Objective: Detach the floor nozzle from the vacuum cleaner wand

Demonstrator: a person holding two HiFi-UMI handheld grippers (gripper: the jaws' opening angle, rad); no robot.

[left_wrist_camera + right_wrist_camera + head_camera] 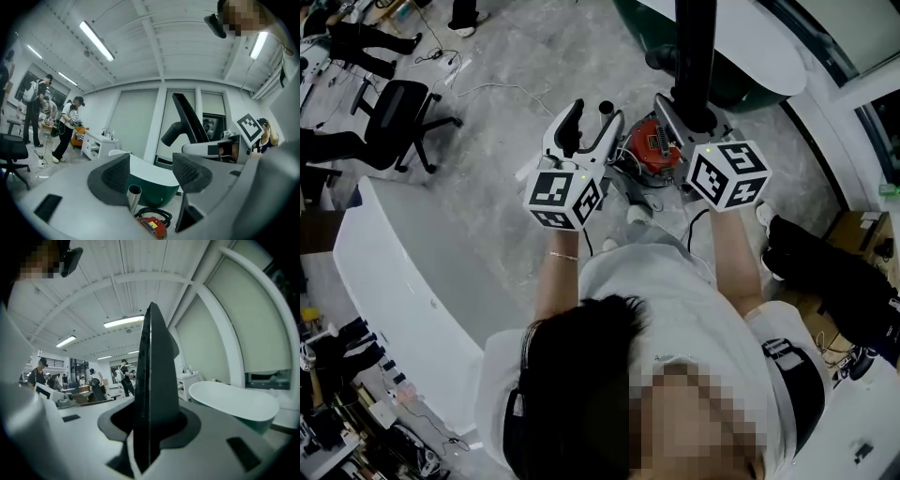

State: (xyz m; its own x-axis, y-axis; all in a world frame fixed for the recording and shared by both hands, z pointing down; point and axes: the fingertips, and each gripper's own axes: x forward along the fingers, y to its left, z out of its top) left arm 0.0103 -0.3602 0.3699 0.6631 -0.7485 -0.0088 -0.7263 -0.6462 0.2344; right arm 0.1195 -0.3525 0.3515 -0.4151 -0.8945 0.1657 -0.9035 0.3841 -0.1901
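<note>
**Floor nozzle held clear of the wand, three views.** My right gripper (pixel 151 423) is clenched on the floor nozzle (pixel 154 366). Its pads press the flat black body edge-on, so the nozzle stands upright and fills the middle of the right gripper view. In the head view it rises as a dark column just beyond that gripper's marker cube (pixel 727 173). I judge that I hold it raised like this to keep its neck away from the wand's tube. My left gripper (pixel 152 171) is released: the ribbed pads (pixel 114 174) stand wide apart, with only the room behind showing between them. Lower in that gap is the open end of the silver wand (pixel 134 194), bare, with nothing plugged onto it. Near it on the floor lie the red vacuum body (pixel 152 227) and its black cable (pixel 154 213). The left gripper view also shows the nozzle from the side, its elbow socket (pixel 171 136) hanging free in the air, well apart from the wand. From this I judge the detachment done. What is left is to set the nozzle down somewhere stable, because so narrow an edge-on grip could let it swing.
</note>
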